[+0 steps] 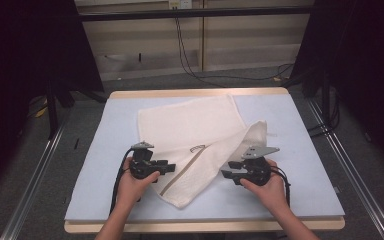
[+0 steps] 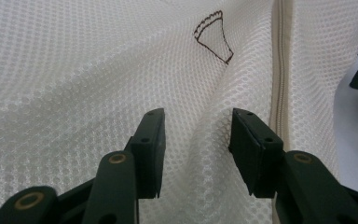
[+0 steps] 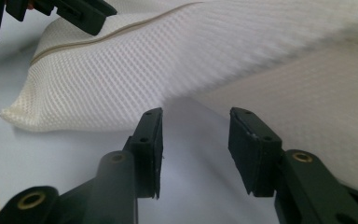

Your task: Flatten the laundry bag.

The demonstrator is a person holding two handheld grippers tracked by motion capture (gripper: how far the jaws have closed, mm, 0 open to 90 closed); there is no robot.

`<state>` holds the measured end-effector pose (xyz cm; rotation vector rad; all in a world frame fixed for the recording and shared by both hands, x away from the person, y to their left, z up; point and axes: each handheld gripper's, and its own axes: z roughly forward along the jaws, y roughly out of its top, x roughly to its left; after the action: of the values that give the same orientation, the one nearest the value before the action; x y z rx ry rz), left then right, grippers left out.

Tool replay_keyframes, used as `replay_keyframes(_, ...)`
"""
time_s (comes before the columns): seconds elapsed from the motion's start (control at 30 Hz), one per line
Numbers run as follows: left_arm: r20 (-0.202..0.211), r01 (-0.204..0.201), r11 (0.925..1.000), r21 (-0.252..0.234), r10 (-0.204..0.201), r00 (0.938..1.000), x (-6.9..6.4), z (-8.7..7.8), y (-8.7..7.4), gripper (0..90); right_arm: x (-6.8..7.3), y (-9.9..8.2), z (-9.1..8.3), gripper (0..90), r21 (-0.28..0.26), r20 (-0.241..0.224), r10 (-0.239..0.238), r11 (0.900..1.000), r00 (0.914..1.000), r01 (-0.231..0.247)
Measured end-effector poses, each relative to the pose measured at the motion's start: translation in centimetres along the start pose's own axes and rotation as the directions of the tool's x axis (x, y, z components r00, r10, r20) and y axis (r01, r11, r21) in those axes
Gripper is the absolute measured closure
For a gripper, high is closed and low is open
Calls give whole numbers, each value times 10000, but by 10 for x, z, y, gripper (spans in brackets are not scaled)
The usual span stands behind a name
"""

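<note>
White mesh laundry bag (image 1: 195, 145) with a beige zipper (image 1: 182, 172) lies on the pale blue table mat (image 1: 305, 165), spread from the far middle of the table toward the near edge. It is not flat: the right part is folded over on itself, and a raised fold runs diagonally across the cloth. A small brown embroidered mark (image 2: 214, 37), shaped like a fan, sits on the mesh near the zipper (image 2: 279, 70).

Left gripper (image 1: 167, 167) is held by the person's left hand (image 1: 135, 182) at the left side of the bag. In the left gripper view its jaws stand apart, one on each side of a soft ridge of mesh (image 2: 200, 154), but they do not press it yet. Right gripper (image 1: 228, 175) is held by the right hand (image 1: 267, 187) just beside the folded right edge. In the right gripper view its jaws are also apart, with bare mat (image 3: 191, 177) between them and the mesh (image 3: 214, 60) lying just ahead; the left gripper (image 3: 81, 14) shows at the top left there.

As I judge it, the work is at an early point. Both grippers are in position near the cloth, but nothing is gripped. The bag is wrinkled and partly folded, so the grasping and the straightening or folding are not yet done. The zipper looks closed, though I cannot tell this for its whole length.
</note>
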<state>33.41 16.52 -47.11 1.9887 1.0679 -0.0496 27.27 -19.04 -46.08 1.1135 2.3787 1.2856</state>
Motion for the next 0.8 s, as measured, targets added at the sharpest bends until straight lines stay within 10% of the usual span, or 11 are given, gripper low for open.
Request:
replay_keyframes(0.33,133,175,9998,16,-175,9998,-1,-1,0,580,-51,-22,-40,544,-454,1452,696,9969,9869,-637)
replay_keyframes(0.8,246,129,9997,229,-134,9996,-3,-3,1,664,-88,-35,-54,835,-350,2158,1166,9931,9695,-1116)
